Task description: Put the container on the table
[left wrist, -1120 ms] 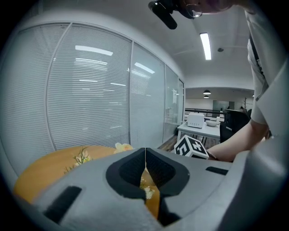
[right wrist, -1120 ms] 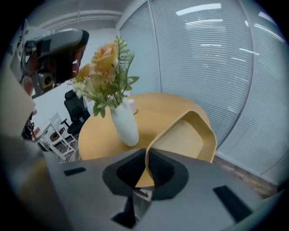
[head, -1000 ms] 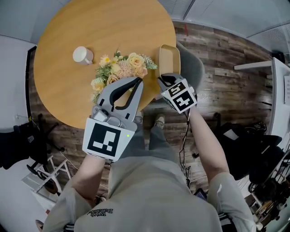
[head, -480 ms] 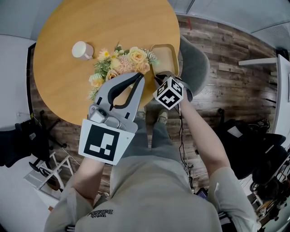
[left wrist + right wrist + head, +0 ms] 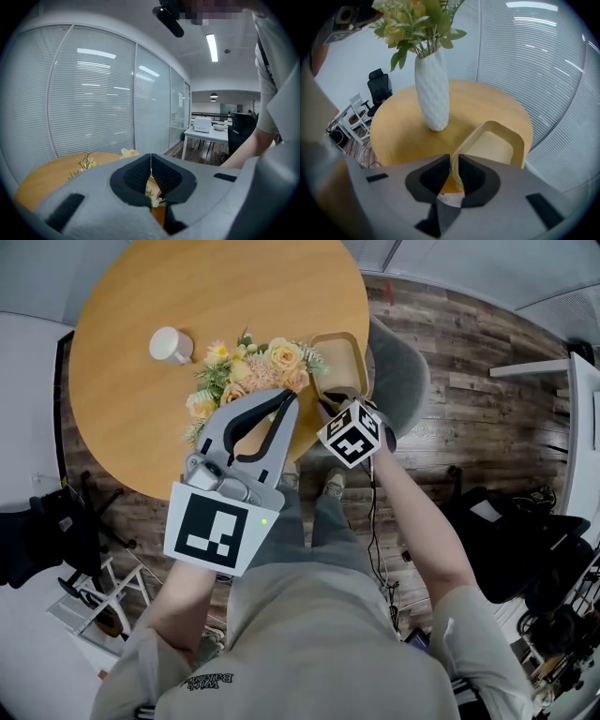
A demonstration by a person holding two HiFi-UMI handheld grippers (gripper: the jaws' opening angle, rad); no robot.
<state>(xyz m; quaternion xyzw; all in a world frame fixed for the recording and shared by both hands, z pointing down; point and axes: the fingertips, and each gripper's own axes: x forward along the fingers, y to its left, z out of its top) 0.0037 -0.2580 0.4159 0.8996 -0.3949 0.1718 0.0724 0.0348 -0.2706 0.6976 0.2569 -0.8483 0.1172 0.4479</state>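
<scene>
A shallow tan container (image 5: 339, 360) hangs over the right edge of the round wooden table (image 5: 141, 418). My right gripper (image 5: 340, 405) is shut on its near rim; in the right gripper view the jaws (image 5: 454, 169) pinch the thin wall of the container (image 5: 499, 145). I cannot tell whether the container touches the tabletop (image 5: 398, 136). My left gripper (image 5: 284, 401) hovers over the table's front edge beside the flowers, shut with nothing in it; its pads (image 5: 161, 174) meet in the left gripper view.
A white vase (image 5: 432, 91) of flowers (image 5: 251, 374) stands just left of the container. A white mug (image 5: 171, 345) sits further left. A grey chair (image 5: 405, 381) is tucked under the table's right edge. Black office chairs (image 5: 37, 540) stand at the left.
My right gripper has carried the container a little left, toward the table and the flowers, and turned its wrist. Over the last half second almost nothing moved. The left gripper held still.
</scene>
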